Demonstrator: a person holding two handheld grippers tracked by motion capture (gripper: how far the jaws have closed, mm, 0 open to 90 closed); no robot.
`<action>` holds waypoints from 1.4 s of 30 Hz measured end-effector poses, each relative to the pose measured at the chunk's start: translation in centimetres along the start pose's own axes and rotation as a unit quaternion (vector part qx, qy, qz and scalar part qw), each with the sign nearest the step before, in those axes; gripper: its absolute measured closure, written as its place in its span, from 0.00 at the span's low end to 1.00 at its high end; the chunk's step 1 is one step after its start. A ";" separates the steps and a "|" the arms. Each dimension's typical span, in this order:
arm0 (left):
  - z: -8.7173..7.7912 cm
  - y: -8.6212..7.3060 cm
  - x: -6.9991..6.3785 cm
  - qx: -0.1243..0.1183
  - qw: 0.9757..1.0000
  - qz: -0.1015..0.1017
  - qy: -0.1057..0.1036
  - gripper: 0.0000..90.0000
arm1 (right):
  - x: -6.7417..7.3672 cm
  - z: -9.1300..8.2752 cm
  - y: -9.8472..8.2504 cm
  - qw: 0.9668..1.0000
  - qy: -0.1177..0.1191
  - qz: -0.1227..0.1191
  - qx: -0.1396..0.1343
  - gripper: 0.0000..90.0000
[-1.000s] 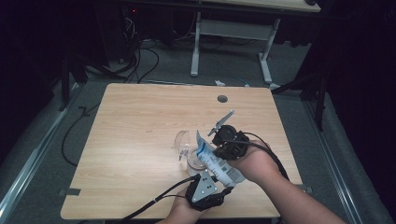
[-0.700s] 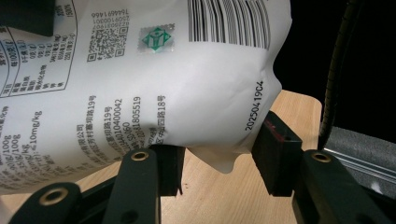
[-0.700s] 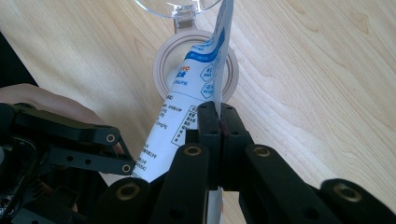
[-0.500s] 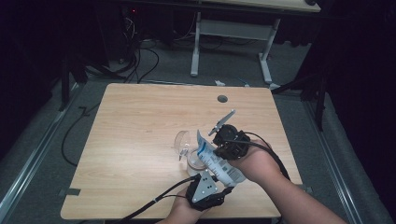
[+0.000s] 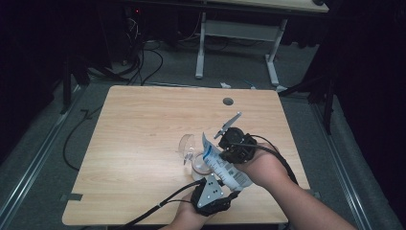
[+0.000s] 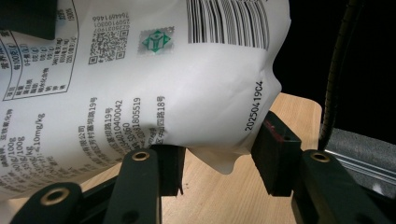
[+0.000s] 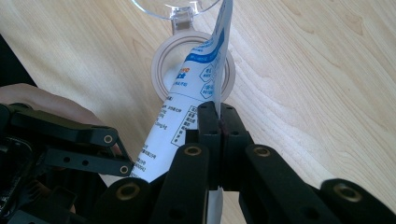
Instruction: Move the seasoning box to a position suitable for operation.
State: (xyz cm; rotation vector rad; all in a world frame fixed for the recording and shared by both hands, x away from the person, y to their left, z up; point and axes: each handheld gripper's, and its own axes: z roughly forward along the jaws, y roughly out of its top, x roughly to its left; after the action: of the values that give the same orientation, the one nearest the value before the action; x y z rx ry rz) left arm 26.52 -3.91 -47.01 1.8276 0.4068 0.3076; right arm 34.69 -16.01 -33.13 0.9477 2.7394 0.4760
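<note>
- Dark room surrounds a light wooden table (image 5: 143, 143); grey floor and loose cables lie beyond its far edge, and a round cable hole (image 5: 228, 101) sits near the far edge, right of centre.
- Work area: near the table's near edge, right of centre.
- White printed pouch (image 5: 225, 167): held tilted between both grippers, its upper end raised over a clear jar (image 5: 201, 165). In the right gripper view the pouch's top edge (image 7: 219, 56) hangs above the jar's round mouth (image 7: 161, 65).
- Clear hinged lid (image 5: 186, 143): flipped open, attached at the jar's rim on the side toward the table's left edge.
- Right gripper (image 7: 219, 126): jaws clenched on the thin flat seam of the pouch, pads pressed together with the film between them. High view shows this gripper (image 5: 225, 143) just right of the jar, the hand behind it, the forearm entering from the near right corner.
- Left gripper (image 6: 217, 163): jaws part-way apart, grasping the bulging lower body of the pouch (image 6: 163, 84); both pads touch its sides, and a fold of film hangs in the gap. High view places this gripper (image 5: 218, 179) at the near edge, grey plate uppermost, cable trailing toward the near left.
- Left hand (image 5: 189, 215): at the near edge, jaws pointing away from the person.
</note>
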 end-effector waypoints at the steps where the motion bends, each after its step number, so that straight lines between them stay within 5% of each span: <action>1: 0.0 0.0 0.0 0.000 1.000 0.000 0.000 0.64 | 0.0 0.0 0.0 1.000 0.000 0.000 0.000 1.00; 42: -0.2 0.1 0.0 -0.008 1.000 0.000 0.004 0.66 | 0.0 0.0 0.3 1.000 -0.001 -0.004 0.000 1.00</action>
State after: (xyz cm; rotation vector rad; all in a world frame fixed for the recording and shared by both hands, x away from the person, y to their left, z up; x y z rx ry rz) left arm 26.45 -3.79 -46.86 1.8118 0.4081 0.3173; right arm 34.86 -15.81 -33.03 0.9364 2.7403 0.4744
